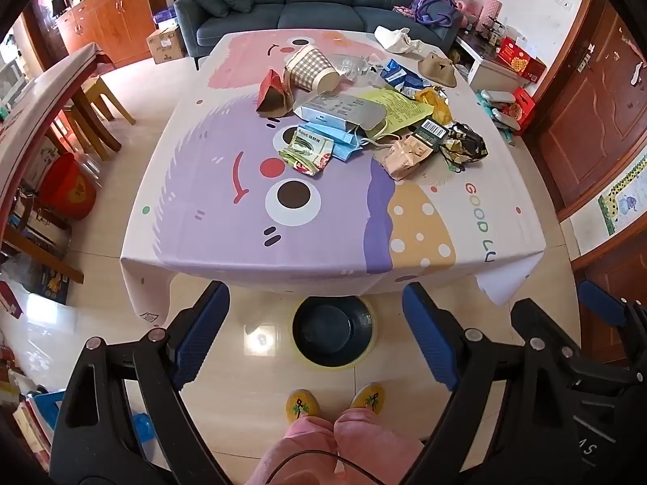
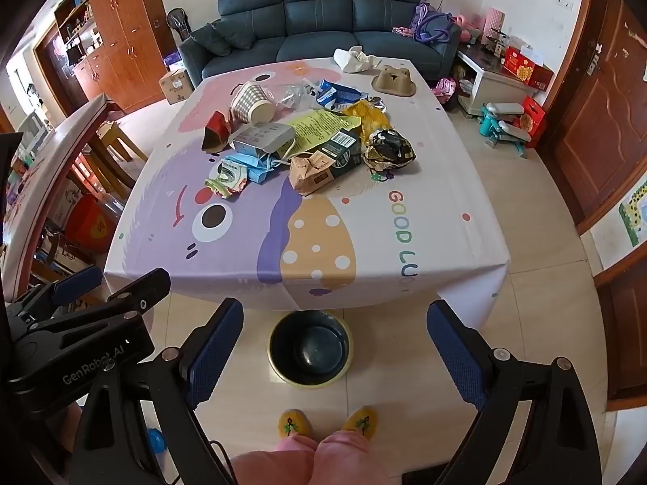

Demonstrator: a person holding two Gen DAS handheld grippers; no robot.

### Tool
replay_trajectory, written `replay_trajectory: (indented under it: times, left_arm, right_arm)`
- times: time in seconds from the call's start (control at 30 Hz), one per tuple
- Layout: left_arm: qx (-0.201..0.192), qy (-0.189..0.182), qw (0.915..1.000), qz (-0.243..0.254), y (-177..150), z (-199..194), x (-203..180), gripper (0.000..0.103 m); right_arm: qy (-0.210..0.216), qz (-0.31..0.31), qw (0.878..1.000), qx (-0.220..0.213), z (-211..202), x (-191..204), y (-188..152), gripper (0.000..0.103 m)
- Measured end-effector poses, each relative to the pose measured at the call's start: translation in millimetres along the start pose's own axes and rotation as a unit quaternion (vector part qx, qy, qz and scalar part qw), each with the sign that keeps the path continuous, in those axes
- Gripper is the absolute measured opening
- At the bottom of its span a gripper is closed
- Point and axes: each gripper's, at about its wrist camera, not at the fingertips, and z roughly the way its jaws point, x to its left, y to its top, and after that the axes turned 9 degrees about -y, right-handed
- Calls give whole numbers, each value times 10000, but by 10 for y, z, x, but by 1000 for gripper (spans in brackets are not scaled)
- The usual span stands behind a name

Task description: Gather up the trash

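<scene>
Evidently nothing had been collected: the trash (image 1: 364, 121) lay heaped mid-table (image 1: 202, 218), the bin (image 1: 332, 337) on the floor by the near edge was empty, and both the left gripper (image 1: 315, 335) and right gripper (image 2: 335, 347) hung wide apart, holding nothing.

Glossy floor tiles (image 1: 250, 396), crumpled paper trash (image 1: 404, 157)

"GOOD LU" on tablecloth (image 2: 404, 218); "GenRobot.AI" on left gripper (image 2: 93, 283)

glossy beige tile floor (image 1: 121, 93), dark blue sofa (image 2: 323, 24), wooden cabinets (image 2: 117, 28), brown doors (image 2: 598, 129)
</scene>
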Motion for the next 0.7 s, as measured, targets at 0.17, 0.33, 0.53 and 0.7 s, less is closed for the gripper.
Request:
replay_trajectory:
  times: [0.17, 0.33, 0.53, 0.7]
  left_arm:
    - [-9, 3, 10000, 6, 1, -3, 0, 86]
    - [-1, 4, 10000, -1, -1, 2, 0, 86]
    - [14, 8, 10000, 10, 3, 0, -8, 86]
    - [18, -9, 10000, 10, -20, -20, 15, 85]
  right_arm:
    - [28, 7, 10000, -6, -11, -4, -13, 94]
    - [14, 10, 10000, -1, -17, -11, -14, 94]
    - [7, 11, 10000, -21, -26, -10, -27, 94]
    - [11, 19, 10000, 17, -14, -21, -21, 94]
